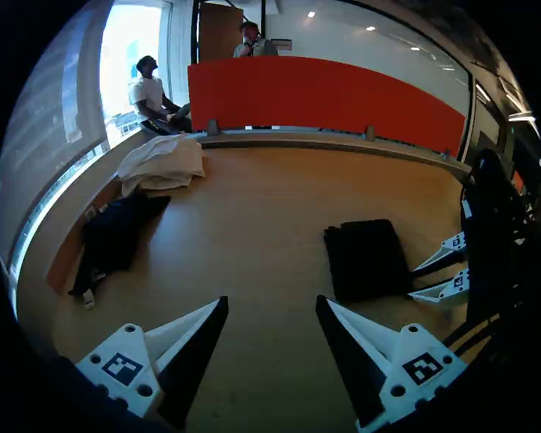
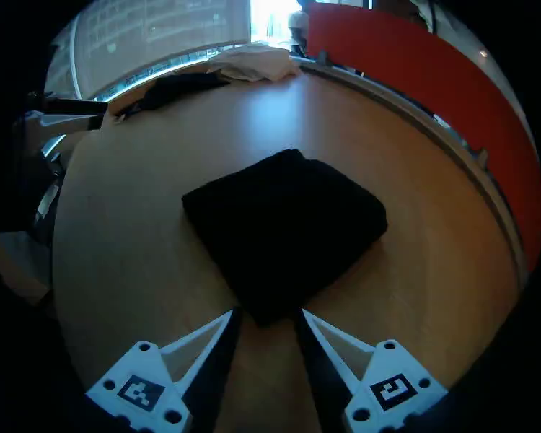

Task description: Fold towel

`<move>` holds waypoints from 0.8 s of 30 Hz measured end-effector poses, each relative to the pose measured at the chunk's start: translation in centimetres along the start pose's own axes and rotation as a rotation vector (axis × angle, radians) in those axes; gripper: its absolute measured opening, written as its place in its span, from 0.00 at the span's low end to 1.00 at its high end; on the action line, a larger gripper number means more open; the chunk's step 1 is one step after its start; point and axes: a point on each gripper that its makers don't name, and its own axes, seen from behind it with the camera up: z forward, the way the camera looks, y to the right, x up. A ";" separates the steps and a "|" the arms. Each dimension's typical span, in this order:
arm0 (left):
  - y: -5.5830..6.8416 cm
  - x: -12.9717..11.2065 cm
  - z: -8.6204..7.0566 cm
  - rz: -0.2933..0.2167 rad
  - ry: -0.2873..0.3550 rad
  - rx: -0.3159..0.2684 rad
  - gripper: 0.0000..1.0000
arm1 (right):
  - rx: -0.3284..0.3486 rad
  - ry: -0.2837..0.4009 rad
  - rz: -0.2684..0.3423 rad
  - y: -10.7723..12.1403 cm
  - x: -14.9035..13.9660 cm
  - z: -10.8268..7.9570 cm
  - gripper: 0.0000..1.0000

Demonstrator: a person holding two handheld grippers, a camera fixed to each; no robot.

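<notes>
now folded black cloth towel (image 2: pixel 285 231) lies mid wooden counter (image 2: pixel 126 238); soft, light, floppy, best pinched at near corner. right tongs (image 2: pixel 267 325) narrowly apart astride that corner; left tongs (image 1: pixel 270 307) wide, empty.

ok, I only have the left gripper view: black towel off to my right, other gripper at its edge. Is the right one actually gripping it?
Observer: Not clamped. In the right gripper view the right gripper has its jaws open, and the near corner of the black towel lies in the gap between the tips.
Operator: Any loose flap on that side?
Observer: None that I can see. From there it reads as one thick, compact folded block lying flat on the table.
Operator: Which way is it sitting relative to that gripper?
Observer: Corner-on. It looks like a diamond, with its two near edges running away from the fingers on either side.
</notes>
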 end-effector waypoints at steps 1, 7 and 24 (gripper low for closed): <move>0.0 0.0 0.0 0.000 0.000 0.000 0.90 | 0.000 0.001 0.003 0.0 0.0 0.0 0.50; -0.1 0.2 0.0 0.003 0.003 0.000 0.90 | 0.002 0.009 0.027 0.1 0.0 -0.1 0.39; -0.2 0.1 0.1 0.002 0.003 -0.002 0.90 | -0.002 0.012 0.042 -0.1 -0.2 -0.3 0.17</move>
